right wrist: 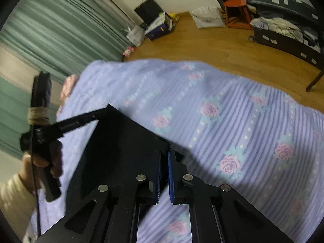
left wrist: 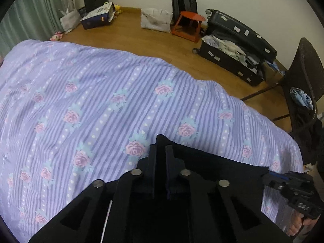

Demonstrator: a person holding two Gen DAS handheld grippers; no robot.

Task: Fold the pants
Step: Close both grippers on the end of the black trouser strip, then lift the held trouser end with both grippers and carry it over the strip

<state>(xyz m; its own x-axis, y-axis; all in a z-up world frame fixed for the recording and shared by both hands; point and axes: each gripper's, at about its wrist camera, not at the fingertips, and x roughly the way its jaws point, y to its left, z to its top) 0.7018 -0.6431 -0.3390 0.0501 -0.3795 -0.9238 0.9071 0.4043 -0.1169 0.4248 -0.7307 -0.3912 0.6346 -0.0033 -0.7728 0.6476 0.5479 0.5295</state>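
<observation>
The black pants hang taut between my two grippers above the lilac floral bedspread. My left gripper is shut on one corner of the pants edge, which stretches right to the other gripper. In the right wrist view my right gripper is shut on the other corner of the pants, and the cloth runs left to the left gripper held in a hand. The rest of the pants is hidden below the fingers.
The bedspread covers the bed below. On the wooden floor beyond stand an open black suitcase, a red stool, bags and boxes. A dark chair stands at the right. Green curtains hang at the left.
</observation>
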